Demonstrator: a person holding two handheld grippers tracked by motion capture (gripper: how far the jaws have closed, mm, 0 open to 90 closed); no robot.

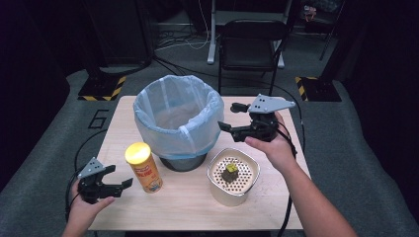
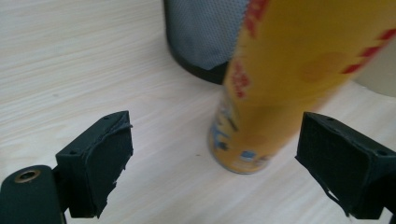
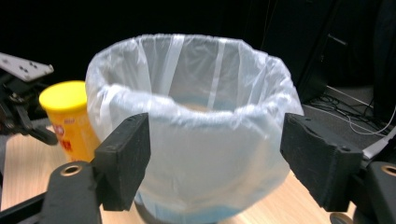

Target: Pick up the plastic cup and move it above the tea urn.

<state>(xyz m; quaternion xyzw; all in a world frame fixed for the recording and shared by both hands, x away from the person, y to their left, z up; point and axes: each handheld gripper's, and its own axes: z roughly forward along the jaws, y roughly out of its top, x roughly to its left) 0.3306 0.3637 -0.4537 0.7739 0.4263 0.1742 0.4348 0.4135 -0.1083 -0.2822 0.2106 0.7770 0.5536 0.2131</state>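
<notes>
A tall yellow can with a yellow lid stands upright on the wooden table, front left of a waste bin lined with a translucent bag. My left gripper is low at the table's front left, pointing at the can. In the left gripper view the can rises just beyond the open jaws, untouched. My right gripper hovers right of the bin at rim height. In its own view the bin stands beyond the open, empty jaws, with the can at left.
A cream perforated container stands at the front right of the bin, with a small dark and yellow object on its top. The bin's dark mesh base is behind the can. A folding chair stands beyond the table.
</notes>
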